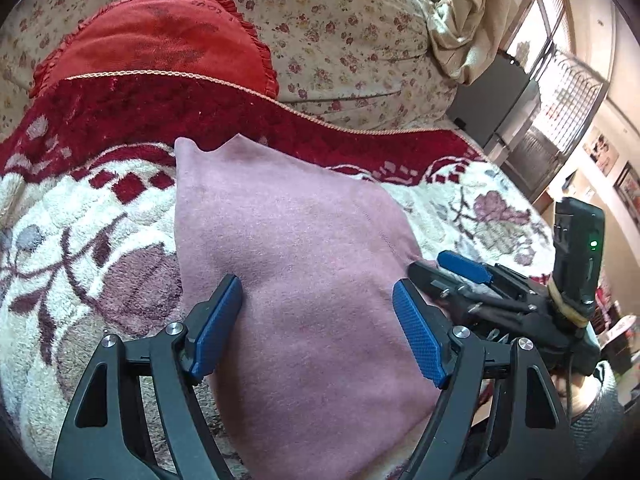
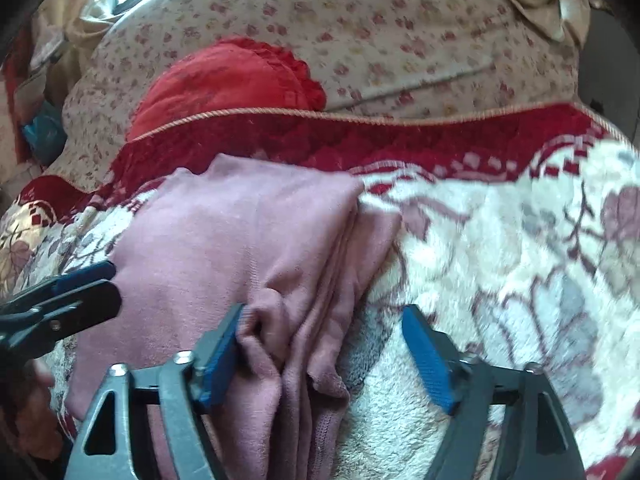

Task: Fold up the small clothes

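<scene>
Inventory: one pink garment (image 1: 304, 264), folded; one red cushion (image 1: 160, 44); one plush floral blanket (image 1: 80, 220) with a red border; one floral-print sheet (image 1: 340, 28); two grippers, left gripper (image 1: 318, 320) and right gripper (image 2: 324, 344), each with two blue-padded fingers.

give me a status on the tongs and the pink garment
Left tongs open over the folded dusty-pink knit garment. Right tongs open, straddling its bunched edge. Nothing in the way on the floral fleece blanket.
</scene>
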{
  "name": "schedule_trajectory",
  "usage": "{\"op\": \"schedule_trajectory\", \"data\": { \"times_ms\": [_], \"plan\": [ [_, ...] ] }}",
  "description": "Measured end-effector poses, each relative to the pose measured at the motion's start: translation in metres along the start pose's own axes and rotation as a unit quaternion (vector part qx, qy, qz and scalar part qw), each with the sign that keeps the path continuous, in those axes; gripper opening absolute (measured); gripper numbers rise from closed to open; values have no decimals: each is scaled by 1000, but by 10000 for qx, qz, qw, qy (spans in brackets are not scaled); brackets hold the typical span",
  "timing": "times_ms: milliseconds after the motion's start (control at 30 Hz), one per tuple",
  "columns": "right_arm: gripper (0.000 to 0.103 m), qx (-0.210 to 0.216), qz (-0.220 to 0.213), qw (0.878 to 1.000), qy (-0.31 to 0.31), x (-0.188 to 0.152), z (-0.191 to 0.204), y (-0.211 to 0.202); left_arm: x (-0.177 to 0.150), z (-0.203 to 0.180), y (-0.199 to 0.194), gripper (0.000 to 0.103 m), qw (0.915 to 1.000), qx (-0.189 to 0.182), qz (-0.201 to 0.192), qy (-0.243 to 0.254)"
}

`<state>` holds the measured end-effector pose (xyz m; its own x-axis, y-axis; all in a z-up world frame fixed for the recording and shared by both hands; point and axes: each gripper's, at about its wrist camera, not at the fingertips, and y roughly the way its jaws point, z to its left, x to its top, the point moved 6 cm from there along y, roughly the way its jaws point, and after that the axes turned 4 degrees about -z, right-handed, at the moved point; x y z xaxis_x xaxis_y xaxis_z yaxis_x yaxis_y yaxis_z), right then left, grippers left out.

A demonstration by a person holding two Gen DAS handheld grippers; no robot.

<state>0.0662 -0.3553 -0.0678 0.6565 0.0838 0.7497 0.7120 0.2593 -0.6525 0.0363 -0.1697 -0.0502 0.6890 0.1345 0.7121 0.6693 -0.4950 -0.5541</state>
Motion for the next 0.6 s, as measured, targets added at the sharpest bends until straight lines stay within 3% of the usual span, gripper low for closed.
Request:
{"op": "schedule_trajectory", "data": {
  "times_ms": [167,267,333,367,433,533,600],
  "plan": [
    [61,433,-345,9960,705,-2,-16,-34,22,37,-35,78,9981,142,-194,-573],
    [61,812,-271,9907,1059,-13,-20,-40,17,66,-26,78,9935,374,161,-1065],
    [61,1004,-241,9891,1049,-13,-18,-35,10,78,-7,78,9852,214,531,-1614],
    [61,1100,-205,9879,1079,-11,-17,-29,8,79,4,78,9795,-41,707,-1888],
    [61,1343,-42,9825,1288,-10,-16,-14,11,75,7,78,9806,-92,606,-1862],
    [61,1264,113,9768,1728,-10,-26,12,14,70,16,78,9842,-83,585,-1672],
    [61,1538,116,9665,2051,-8,-29,25,19,70,20,80,9829,-171,513,-1758]
  ]
}}
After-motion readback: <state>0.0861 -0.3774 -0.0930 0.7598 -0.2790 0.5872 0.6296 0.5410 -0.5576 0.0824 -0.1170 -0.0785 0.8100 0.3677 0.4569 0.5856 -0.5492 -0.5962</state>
